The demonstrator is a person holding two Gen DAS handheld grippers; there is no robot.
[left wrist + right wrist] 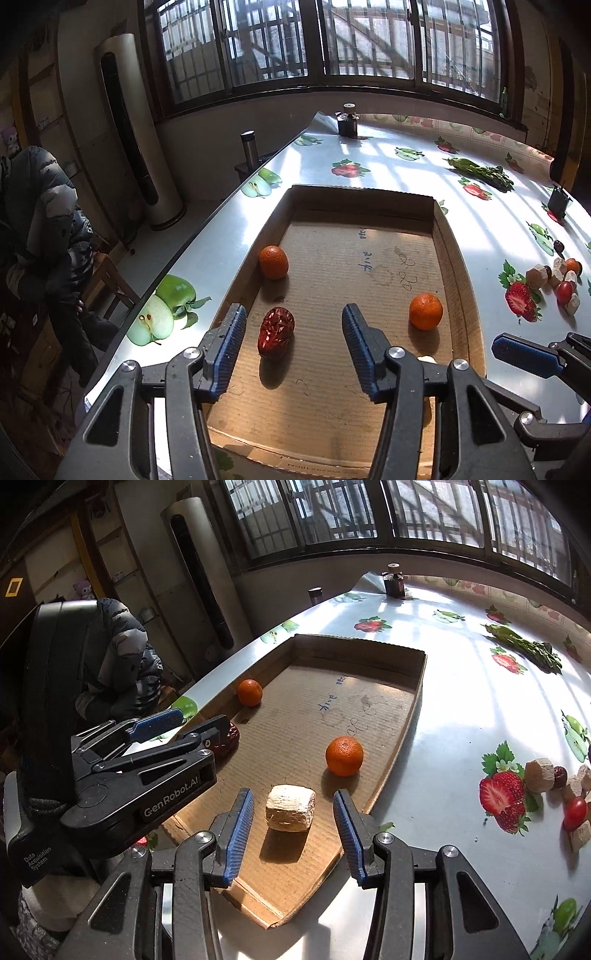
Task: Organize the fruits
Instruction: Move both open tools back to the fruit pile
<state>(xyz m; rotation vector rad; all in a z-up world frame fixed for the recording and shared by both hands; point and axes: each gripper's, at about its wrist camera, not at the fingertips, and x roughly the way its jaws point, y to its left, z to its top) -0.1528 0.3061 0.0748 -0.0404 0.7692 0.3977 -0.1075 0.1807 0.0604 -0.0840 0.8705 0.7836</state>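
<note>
A shallow cardboard tray [441, 236] [417, 698] lies on the table. In it are two oranges [273, 262] [425, 311], a red date [276, 332] and a beige block [290, 807]. My left gripper [293, 325] is open, its jaws on either side of the date, not touching it. My right gripper [293, 810] is open around the beige block, jaws apart from it. In the right wrist view the oranges [249, 692] [344, 756] show, and the date [229, 738] is partly hidden behind the left gripper [192, 725].
More fruits and beige blocks [557, 280] [565, 790] lie loose on the fruit-print tablecloth to the right. Green vegetables [480, 171] lie farther back. A dark jar [347, 122] stands at the far edge. A person in a dark jacket [40, 229] sits at the left.
</note>
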